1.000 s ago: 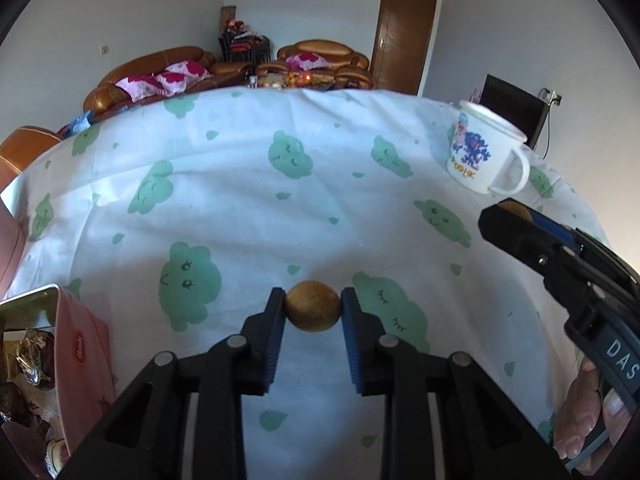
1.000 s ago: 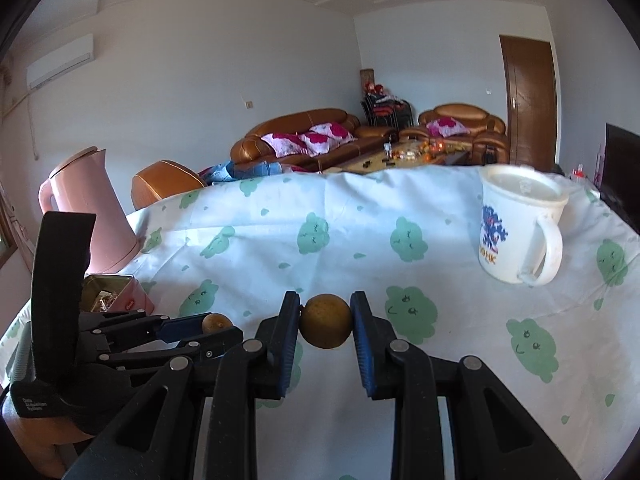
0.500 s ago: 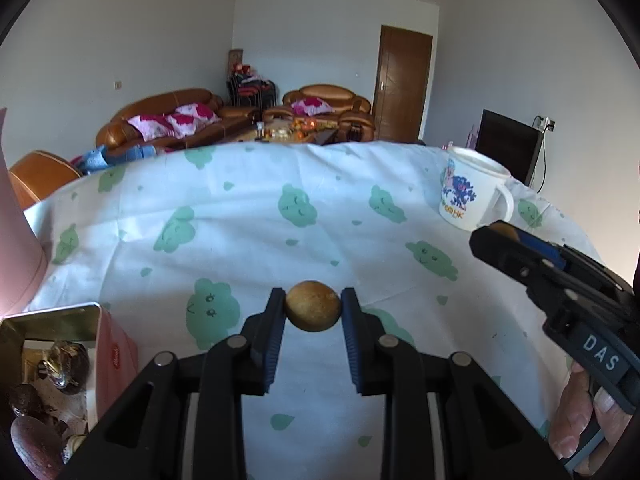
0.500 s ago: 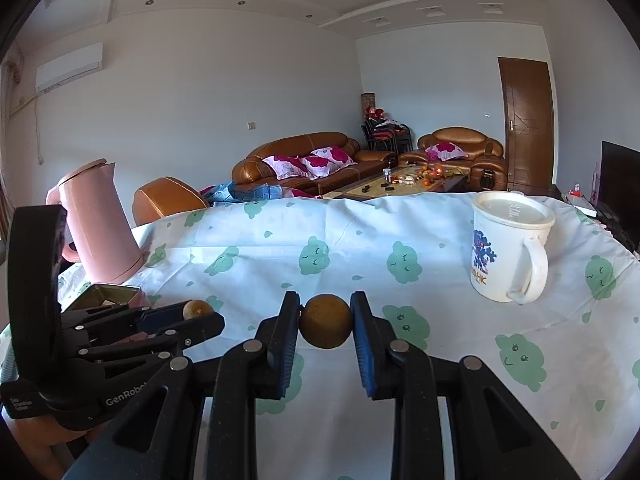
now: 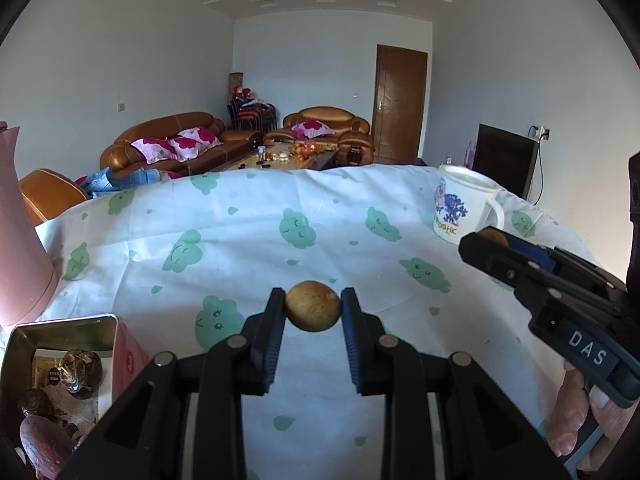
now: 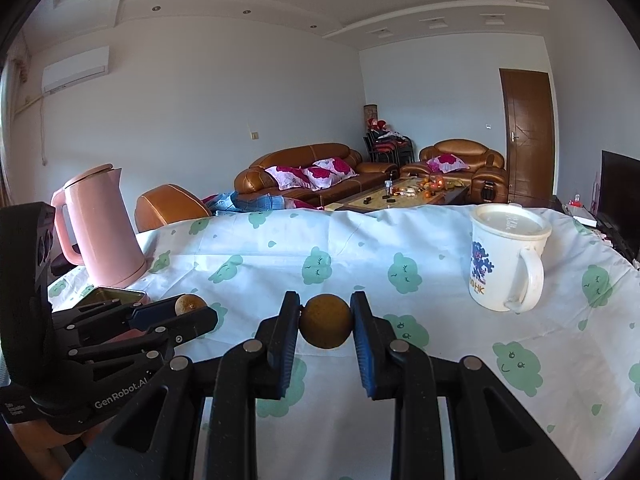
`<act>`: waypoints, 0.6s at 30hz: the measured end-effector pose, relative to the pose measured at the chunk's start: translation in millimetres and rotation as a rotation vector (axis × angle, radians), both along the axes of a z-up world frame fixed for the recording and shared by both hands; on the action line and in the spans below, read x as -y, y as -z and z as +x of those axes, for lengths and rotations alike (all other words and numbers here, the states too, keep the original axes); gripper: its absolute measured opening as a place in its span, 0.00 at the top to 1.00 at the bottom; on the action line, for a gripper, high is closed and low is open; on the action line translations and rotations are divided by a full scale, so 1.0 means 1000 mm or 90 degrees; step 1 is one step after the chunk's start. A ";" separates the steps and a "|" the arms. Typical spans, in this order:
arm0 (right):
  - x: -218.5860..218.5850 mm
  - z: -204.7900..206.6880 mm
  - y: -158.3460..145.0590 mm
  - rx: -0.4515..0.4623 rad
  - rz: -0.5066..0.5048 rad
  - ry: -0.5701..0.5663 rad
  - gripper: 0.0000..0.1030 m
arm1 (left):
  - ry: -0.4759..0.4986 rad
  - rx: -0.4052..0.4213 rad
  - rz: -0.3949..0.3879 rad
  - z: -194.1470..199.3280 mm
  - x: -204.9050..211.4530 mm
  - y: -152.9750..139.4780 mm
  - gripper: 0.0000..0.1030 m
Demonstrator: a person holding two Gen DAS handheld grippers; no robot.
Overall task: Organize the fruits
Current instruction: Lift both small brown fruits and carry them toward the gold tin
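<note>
My left gripper (image 5: 313, 312) is shut on a small round yellow-brown fruit (image 5: 313, 311), held above the cloud-print tablecloth (image 5: 248, 240). My right gripper (image 6: 326, 321) is shut on a darker round brown fruit (image 6: 326, 321), also held above the cloth. Each gripper shows in the other's view: the right one (image 5: 486, 240) at the right edge with its fruit (image 5: 494, 236) partly hidden, the left one (image 6: 192, 310) at the lower left with its fruit (image 6: 188, 304). An open tin (image 5: 24, 340) at the lower left of the left wrist view holds several dark items.
A white printed mug (image 6: 504, 260) stands at the right of the table. A pink kettle (image 6: 100, 224) stands at the far left behind the tin (image 6: 116, 292). Sofas and a coffee table lie beyond the table's far edge.
Both grippers have risen and tilted up with their fruits still held. More of the room and ceiling shows, and the tin's inside has come further into the left wrist view.
</note>
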State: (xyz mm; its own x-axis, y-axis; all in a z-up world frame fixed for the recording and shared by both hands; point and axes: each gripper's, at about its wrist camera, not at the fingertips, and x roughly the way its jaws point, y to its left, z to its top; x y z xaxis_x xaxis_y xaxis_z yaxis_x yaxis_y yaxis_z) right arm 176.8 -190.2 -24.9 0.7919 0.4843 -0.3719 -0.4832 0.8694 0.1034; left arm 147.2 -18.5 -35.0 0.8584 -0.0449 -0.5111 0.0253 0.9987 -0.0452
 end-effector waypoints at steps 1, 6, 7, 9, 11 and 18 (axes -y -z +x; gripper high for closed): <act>0.000 -0.001 0.000 0.003 -0.001 -0.001 0.73 | 0.000 0.005 0.002 -0.002 0.001 0.000 0.72; -0.002 -0.006 -0.001 0.018 -0.008 -0.004 0.73 | 0.001 0.020 0.014 -0.006 0.004 -0.002 0.72; -0.002 -0.006 -0.002 0.020 -0.009 -0.004 0.73 | 0.001 0.022 0.015 -0.007 0.004 -0.003 0.72; -0.002 -0.007 -0.002 0.024 -0.010 -0.005 0.73 | 0.000 0.026 0.016 -0.008 0.004 -0.003 0.72; -0.002 -0.008 -0.002 0.027 -0.010 -0.004 0.73 | 0.000 0.029 0.016 -0.009 0.004 -0.003 0.72; -0.003 -0.015 -0.004 0.052 -0.017 -0.003 0.73 | -0.003 0.041 0.016 -0.015 0.004 -0.005 0.72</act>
State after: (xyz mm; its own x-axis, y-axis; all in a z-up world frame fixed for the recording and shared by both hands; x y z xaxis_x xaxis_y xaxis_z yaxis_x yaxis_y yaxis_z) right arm 161.8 -186.9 -21.1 0.8176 0.4796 -0.3185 -0.4938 0.8686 0.0403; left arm 132.4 -22.8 -29.7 0.8898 -0.0288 -0.4555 0.0227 0.9996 -0.0188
